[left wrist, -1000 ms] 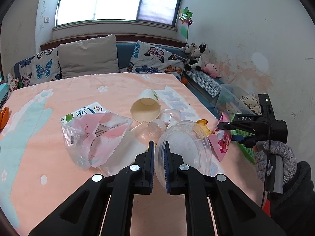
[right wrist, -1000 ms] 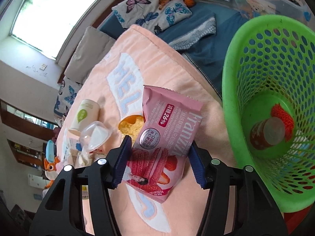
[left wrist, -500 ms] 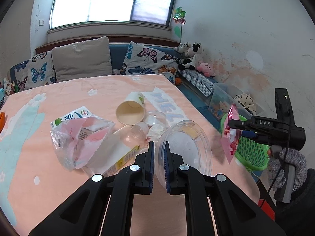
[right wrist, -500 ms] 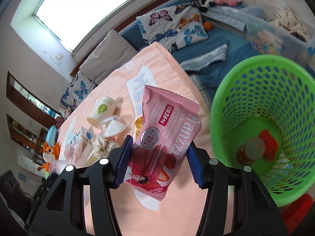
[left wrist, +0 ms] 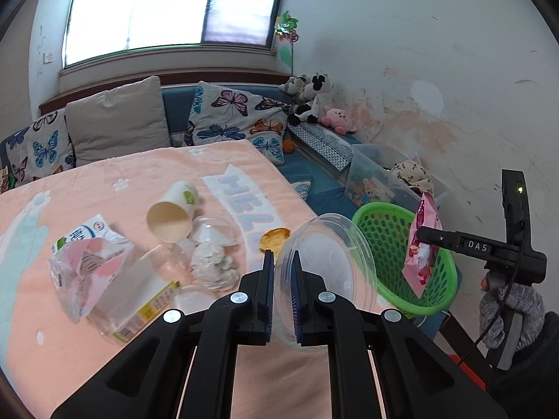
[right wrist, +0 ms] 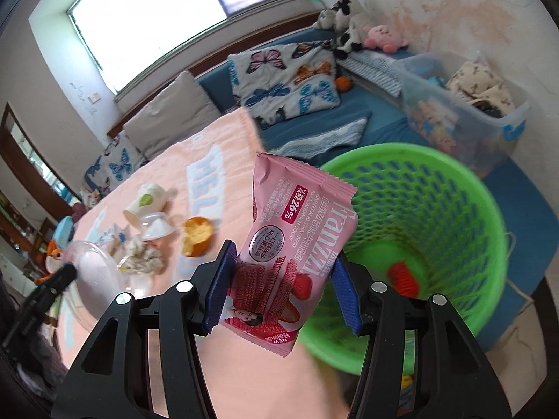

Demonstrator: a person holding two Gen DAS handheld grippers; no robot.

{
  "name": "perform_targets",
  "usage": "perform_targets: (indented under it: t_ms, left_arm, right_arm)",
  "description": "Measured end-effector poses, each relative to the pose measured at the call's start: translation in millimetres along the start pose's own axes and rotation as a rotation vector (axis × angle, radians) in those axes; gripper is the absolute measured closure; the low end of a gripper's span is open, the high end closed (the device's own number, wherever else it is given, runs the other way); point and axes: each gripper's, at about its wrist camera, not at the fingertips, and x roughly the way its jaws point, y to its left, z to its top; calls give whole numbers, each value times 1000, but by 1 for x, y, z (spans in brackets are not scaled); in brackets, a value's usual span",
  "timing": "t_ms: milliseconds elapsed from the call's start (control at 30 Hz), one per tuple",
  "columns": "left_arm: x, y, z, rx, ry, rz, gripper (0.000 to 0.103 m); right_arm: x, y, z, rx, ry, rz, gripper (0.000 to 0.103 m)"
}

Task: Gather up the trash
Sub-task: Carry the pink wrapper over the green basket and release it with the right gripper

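Note:
My left gripper (left wrist: 281,272) is shut on the rim of a clear plastic lid (left wrist: 328,262), held above the pink blanket's right edge. My right gripper (right wrist: 283,279) is shut on a pink cookie wrapper (right wrist: 297,230), held up beside the rim of a green mesh basket (right wrist: 436,230). From the left wrist view the same wrapper (left wrist: 422,244) hangs over the basket (left wrist: 391,241). On the blanket lie a paper cup (left wrist: 173,213), a crumpled tissue (left wrist: 211,262), an orange peel (left wrist: 274,237), a milk carton (left wrist: 84,237) and a crinkled plastic bag (left wrist: 87,272).
The basket holds a red item (right wrist: 401,276) at its bottom. A clear storage box (right wrist: 464,104) stands behind it by the wall. Butterfly cushions (left wrist: 234,118) and plush toys (left wrist: 314,101) line the blue bench. A gloved hand (left wrist: 510,310) grips the right tool.
Both grippers have risen and swung right toward the basket, each keeping its load. The wrapper went from over the blanket's edge to above the basket's rim; the basket came into the left wrist view.

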Motion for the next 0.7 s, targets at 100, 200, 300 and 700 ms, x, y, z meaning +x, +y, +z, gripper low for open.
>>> perform_targets:
  t_ms: [100, 200, 300, 700]
  left_arm:
    - [5, -12, 6, 14, 0, -6, 94]
    - [9, -23, 13, 28, -3, -12, 94]
    - [14, -33, 20, 35, -5, -17, 94]
    - [41, -70, 37, 74, 15, -42, 94]
  right_arm:
    - [-3, -15, -1, -4, -7, -29, 48]
    - [-3, -30, 1, -3, -8, -52, 48]
    - [-3, -43, 1, -8, -14, -70, 48]
    - [8, -77, 2, -8, -9, -114, 45]
